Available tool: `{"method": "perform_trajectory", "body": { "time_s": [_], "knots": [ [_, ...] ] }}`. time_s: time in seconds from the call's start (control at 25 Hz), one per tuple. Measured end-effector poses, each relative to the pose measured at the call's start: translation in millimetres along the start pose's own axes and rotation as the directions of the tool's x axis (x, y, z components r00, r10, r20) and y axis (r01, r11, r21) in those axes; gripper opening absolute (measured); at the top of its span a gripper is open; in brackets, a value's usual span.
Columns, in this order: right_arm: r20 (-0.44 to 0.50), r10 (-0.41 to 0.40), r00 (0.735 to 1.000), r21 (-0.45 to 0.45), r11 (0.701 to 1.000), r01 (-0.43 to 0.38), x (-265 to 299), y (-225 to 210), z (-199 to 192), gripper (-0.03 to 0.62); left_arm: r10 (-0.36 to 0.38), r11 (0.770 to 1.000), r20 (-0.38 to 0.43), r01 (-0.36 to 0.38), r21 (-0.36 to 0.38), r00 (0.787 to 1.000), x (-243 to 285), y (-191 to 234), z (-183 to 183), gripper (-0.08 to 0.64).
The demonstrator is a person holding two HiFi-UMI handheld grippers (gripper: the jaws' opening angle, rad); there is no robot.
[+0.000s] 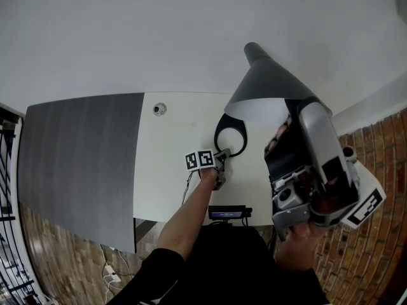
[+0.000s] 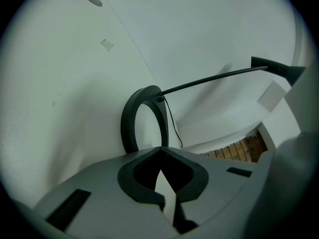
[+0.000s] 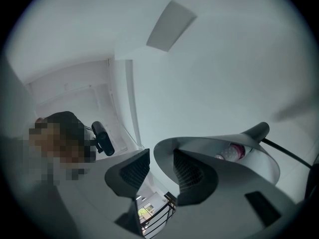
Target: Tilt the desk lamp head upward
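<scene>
The desk lamp has a grey cone shade, a thin dark arm and a black ring base on the white table. My right gripper is raised at the shade's lower rim. In the right gripper view its jaws stand slightly apart astride the rim of the shade, one pad inside near the bulb, with a sliver of gap at the outer pad. My left gripper sits low by the ring base, its jaws shut and holding nothing.
A dark grey panel adjoins the table on the left. A small round fitting sits at the table's back. A small device with a display is at the front edge. Brick floor lies to the right; a thin cable hangs from the base.
</scene>
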State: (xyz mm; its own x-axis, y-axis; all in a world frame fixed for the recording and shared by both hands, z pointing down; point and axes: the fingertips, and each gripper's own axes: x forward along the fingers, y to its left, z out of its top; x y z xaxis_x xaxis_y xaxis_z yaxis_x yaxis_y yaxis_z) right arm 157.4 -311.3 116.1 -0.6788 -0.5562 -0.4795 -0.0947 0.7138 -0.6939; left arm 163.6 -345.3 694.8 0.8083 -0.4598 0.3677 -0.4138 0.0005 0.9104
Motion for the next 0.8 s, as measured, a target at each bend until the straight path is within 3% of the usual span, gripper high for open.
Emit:
{"method": "perform_trajectory", "body": {
  "time_s": [0.8],
  "knots": [
    [0.029, 0.005, 1.000, 0.066, 0.998, -0.007, 9.5, 1.7, 9.0, 0.156, 0.009, 1.000, -0.003, -0.009, 0.009, 1.000, -2.7, -0.7, 2.0, 0.009]
  ]
}}
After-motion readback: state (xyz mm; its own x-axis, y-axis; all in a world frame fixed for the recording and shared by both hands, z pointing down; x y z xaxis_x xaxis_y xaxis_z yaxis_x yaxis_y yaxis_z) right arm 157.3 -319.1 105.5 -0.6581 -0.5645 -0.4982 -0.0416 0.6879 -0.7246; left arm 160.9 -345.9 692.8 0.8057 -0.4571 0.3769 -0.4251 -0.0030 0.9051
